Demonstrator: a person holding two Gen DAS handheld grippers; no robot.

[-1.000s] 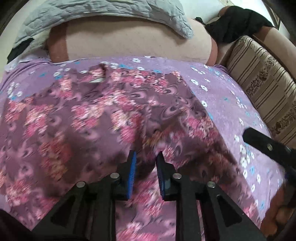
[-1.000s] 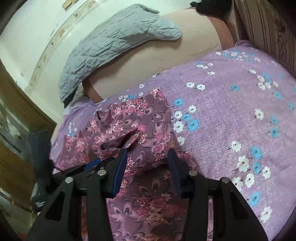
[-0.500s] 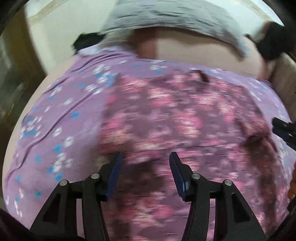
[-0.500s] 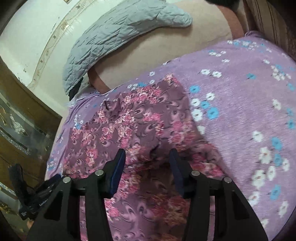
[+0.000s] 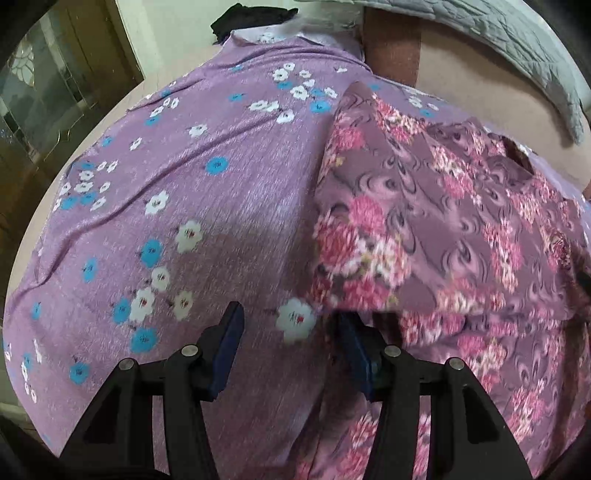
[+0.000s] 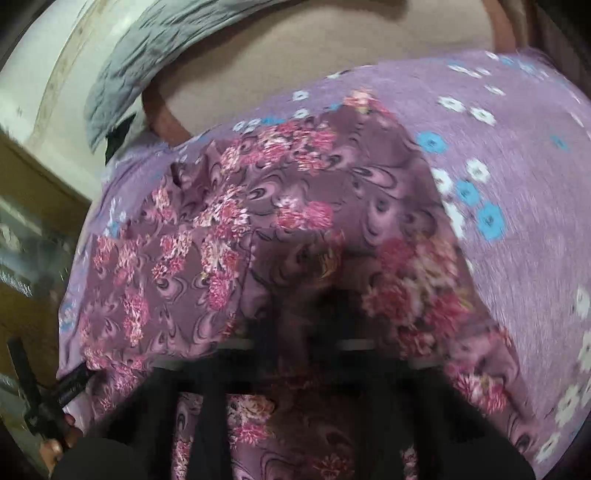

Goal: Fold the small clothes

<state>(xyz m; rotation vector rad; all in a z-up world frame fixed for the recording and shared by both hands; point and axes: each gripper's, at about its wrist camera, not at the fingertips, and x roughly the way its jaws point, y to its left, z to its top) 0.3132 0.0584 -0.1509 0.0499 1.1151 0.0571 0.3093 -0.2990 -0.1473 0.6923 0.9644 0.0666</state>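
Note:
A mauve garment with pink flowers lies spread on a lilac sheet with blue and white blossoms. My left gripper is open above the sheet at the garment's left edge. The cloth's hem just reaches its right finger, and nothing is pinched. In the right wrist view the garment fills the middle. My right gripper is shut on a bunched fold of it. Cloth covers its blurred fingertips. The left gripper shows at the lower left.
A grey quilted blanket drapes over a beige cushion behind the sheet. A wooden cabinet with glass panes stands to the left. A black cloth lies at the far edge.
My left gripper let go of the garment, opened and swung left to its edge. My right gripper pushed down into the garment and shut on a fold.

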